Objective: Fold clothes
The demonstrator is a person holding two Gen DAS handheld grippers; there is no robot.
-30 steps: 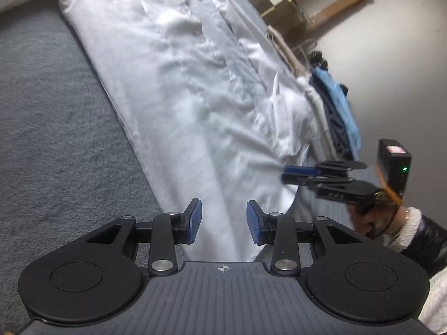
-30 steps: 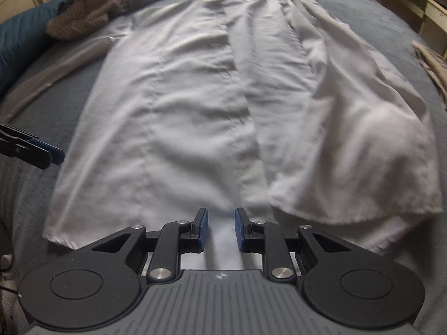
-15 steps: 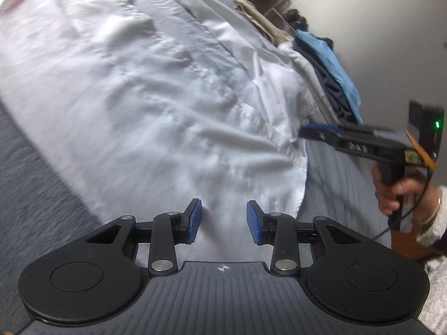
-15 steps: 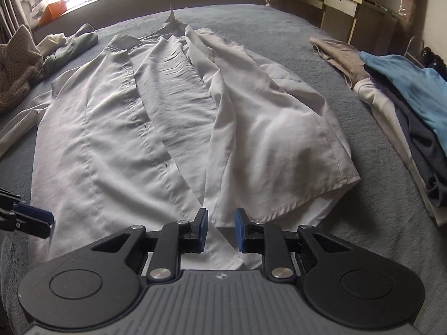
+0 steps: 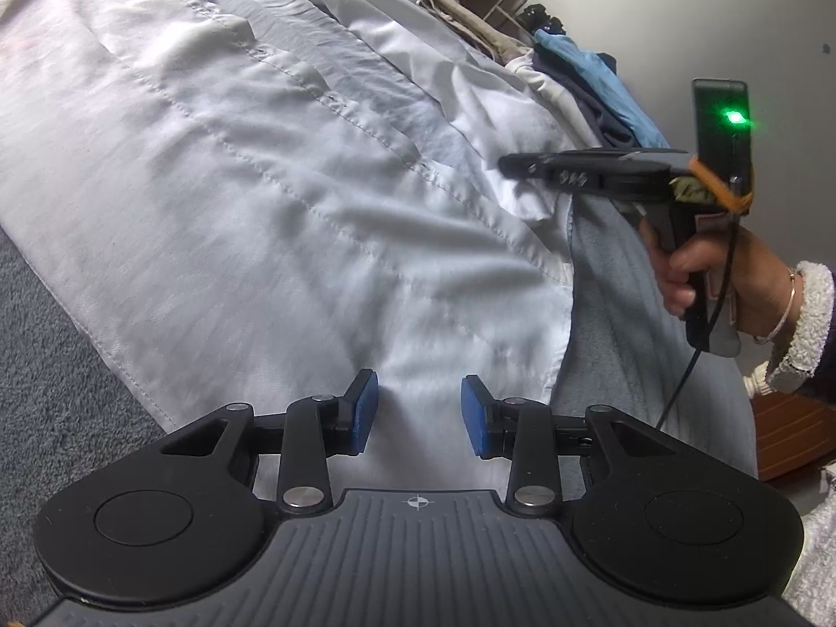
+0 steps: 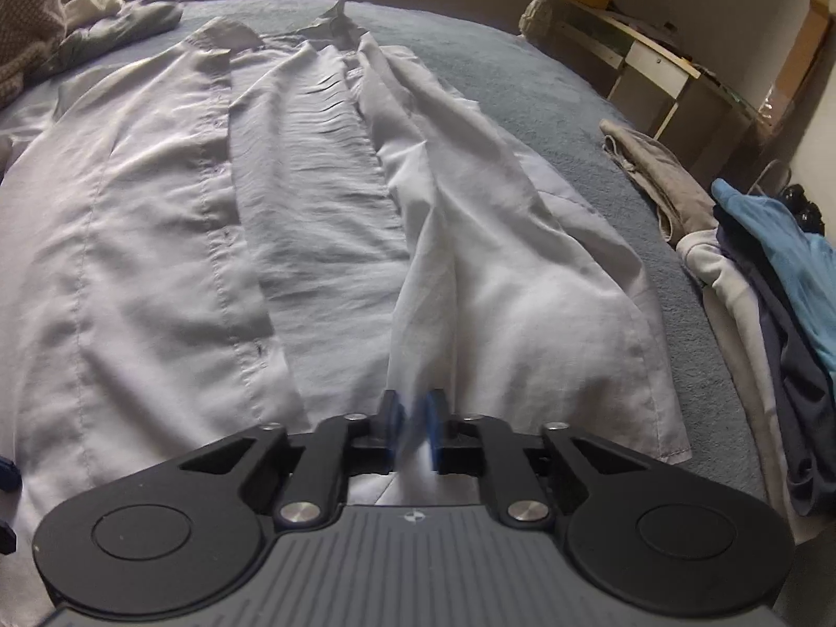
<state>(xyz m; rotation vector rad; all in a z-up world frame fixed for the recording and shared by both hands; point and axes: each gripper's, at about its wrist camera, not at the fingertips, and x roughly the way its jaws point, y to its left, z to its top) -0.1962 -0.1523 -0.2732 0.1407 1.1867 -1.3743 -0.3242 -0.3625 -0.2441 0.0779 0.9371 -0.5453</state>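
A white button-up shirt (image 6: 157,235) lies spread face up on the grey bed cover (image 6: 522,78), collar at the far end. My right gripper (image 6: 415,428) is shut on the bottom of the shirt's right front panel, and white cloth runs up from between its blurred blue pads. In the left wrist view the same gripper (image 5: 514,163) shows side-on at the hem, held by a hand (image 5: 700,266). My left gripper (image 5: 418,413) is open just above the shirt (image 5: 261,183) near its bottom hem, with nothing pinched between the pads.
A pile of blue, dark and white clothes (image 6: 773,261) sits on the bed's right side, with a beige garment (image 6: 648,167) beyond it. More clothes (image 6: 104,15) lie at the far left. A desk (image 6: 653,62) stands past the bed on the right.
The right gripper's pads have closed on the shirt's right front panel after shifting right along the hem. The left gripper has slid from the shirt's left edge further over the cloth.
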